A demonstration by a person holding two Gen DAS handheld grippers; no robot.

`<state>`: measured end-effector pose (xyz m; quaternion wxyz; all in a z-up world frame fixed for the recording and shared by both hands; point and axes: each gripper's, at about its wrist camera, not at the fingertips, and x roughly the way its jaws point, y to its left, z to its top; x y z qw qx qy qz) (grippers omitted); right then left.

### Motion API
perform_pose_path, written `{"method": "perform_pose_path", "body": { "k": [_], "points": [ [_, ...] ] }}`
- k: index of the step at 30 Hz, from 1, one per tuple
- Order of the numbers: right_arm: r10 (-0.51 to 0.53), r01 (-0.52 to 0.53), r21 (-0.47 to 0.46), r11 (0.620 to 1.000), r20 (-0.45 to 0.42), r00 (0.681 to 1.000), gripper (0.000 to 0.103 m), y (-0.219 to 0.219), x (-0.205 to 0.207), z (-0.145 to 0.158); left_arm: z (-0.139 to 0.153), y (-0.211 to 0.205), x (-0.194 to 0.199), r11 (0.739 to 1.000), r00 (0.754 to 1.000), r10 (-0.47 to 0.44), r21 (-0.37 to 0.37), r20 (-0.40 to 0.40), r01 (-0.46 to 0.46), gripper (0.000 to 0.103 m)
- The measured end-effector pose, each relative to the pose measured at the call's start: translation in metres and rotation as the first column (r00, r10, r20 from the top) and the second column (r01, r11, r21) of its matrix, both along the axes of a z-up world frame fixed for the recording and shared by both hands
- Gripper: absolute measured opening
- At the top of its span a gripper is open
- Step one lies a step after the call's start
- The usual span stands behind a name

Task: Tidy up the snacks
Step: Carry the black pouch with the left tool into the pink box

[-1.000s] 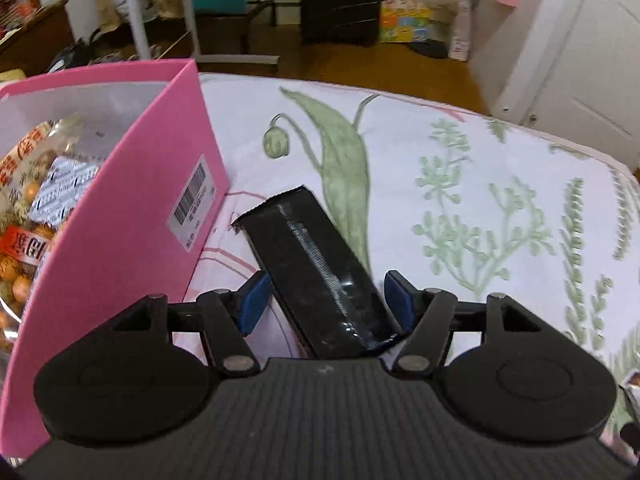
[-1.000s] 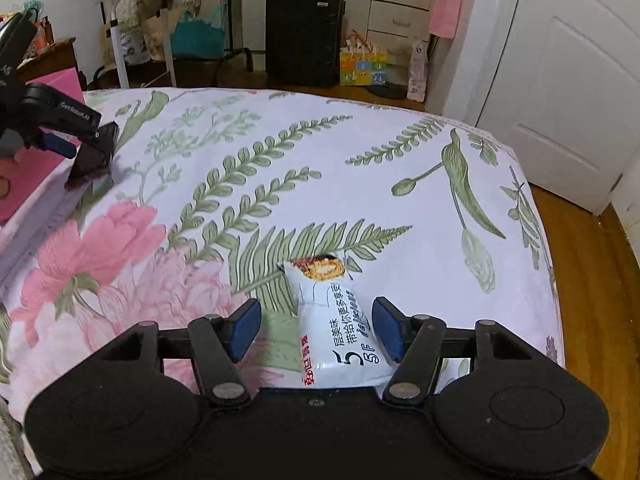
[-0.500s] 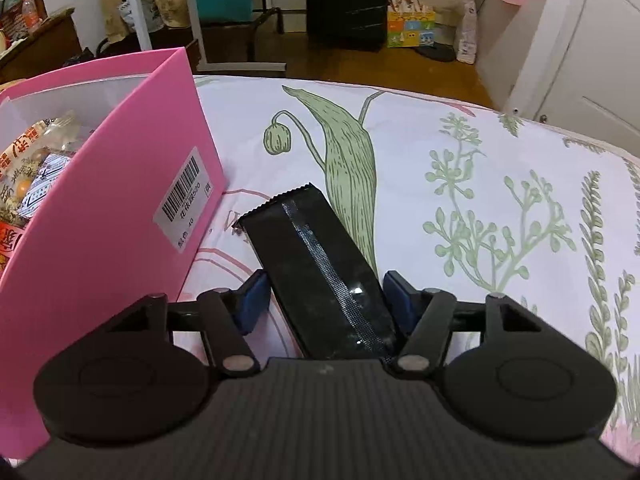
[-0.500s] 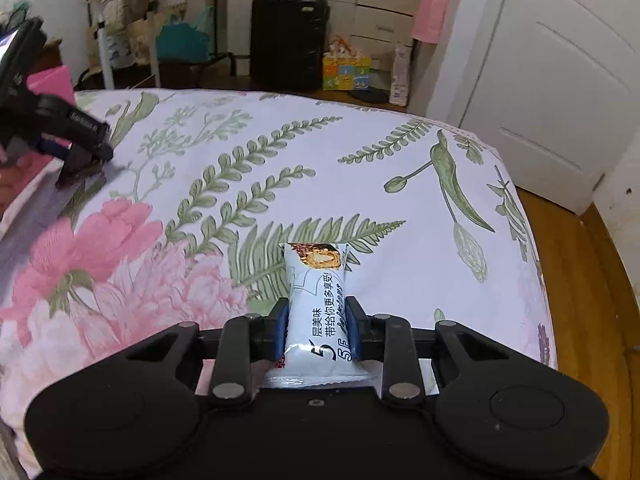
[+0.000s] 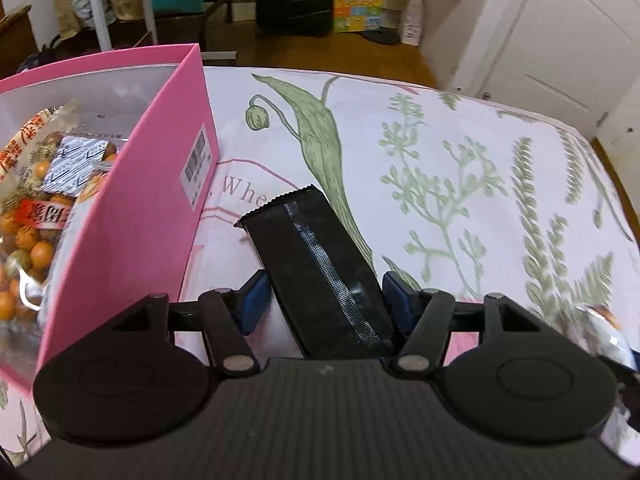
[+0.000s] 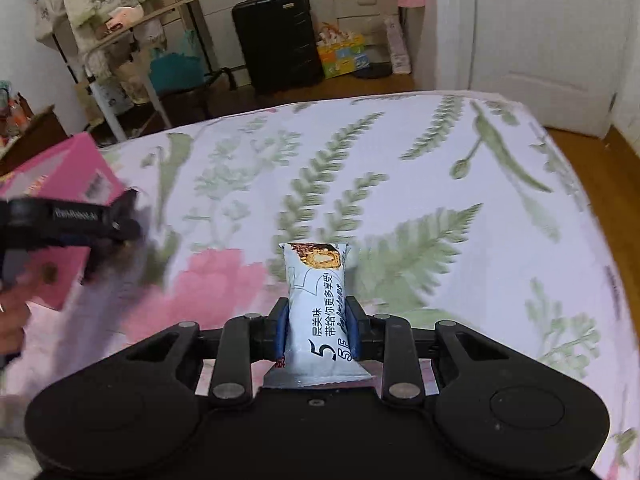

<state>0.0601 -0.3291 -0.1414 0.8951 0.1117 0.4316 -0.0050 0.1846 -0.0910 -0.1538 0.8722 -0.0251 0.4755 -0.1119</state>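
- Landmark: pink box, standing on the floral bedspread.
- Black packet: long axis runs from the left gripper away and slightly toward the pink box; its serrated far end lies just beside the box's barcode wall. A silvery seam runs lengthwise down the middle.
- Left gripper: both blue pads sit against the packet's long sides, jaws about half spread. Packet gripped; its near end is cut off behind the gripper body.
- White snack bar: well apart from the pink box, out over the bedspread's fern print. Long axis points straight away from the right gripper, upright in that view, printed end with the nut picture farthest out.
- Right gripper: jaws nearly closed, pads pinching the bar's sides; its crimped near end flares behind the pads.
- Hard to read: in the right wrist view the left gripper, the pink box behind it and the bedspread are motion-blurred. A blurred object at the right edge of the left wrist view cannot be identified.
- Pink box contents: clear bags of small orange-brown round snacks, red and white labels; box cropped at left.
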Motion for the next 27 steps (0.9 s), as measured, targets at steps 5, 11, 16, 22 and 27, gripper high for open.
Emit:
{"method": "perform_pose_path", "body": {
  "k": [5, 11, 16, 22, 27],
  "points": [
    [0.056, -0.056, 0.05, 0.997, -0.009, 0.998, 0.032, 0.024, 0.003, 0.011, 0.018, 0.007, -0.02, 0.998, 0.998, -0.059, -0.016, 0.009, 0.059, 0.06],
    [0.13, -0.129, 0.047, 0.991, -0.008, 0.992, 0.032, 0.051, 0.001, 0.034, 0.038, 0.021, -0.037, 0.994, 0.995, -0.099, -0.041, -0.012, 0.098, 0.06],
    [0.208, -0.208, 0.029, 0.978, -0.003, 0.978, 0.032, 0.075, -0.01, 0.057, 0.058, 0.033, -0.051, 0.992, 0.993, -0.117, -0.049, -0.03, 0.115, 0.06],
    [0.258, -0.259, 0.007, 0.966, 0.048, 0.965, 0.032, 0.099, -0.029, 0.088, 0.092, 0.045, -0.077, 0.988, 0.989, -0.15, -0.029, 0.015, 0.15, 0.06],
    [0.267, -0.265, -0.029, 0.964, 0.113, 0.957, 0.032, 0.116, -0.04, 0.115, 0.119, 0.06, -0.092, 0.984, 0.982, -0.175, -0.022, 0.067, 0.177, 0.06]
  ]
}}
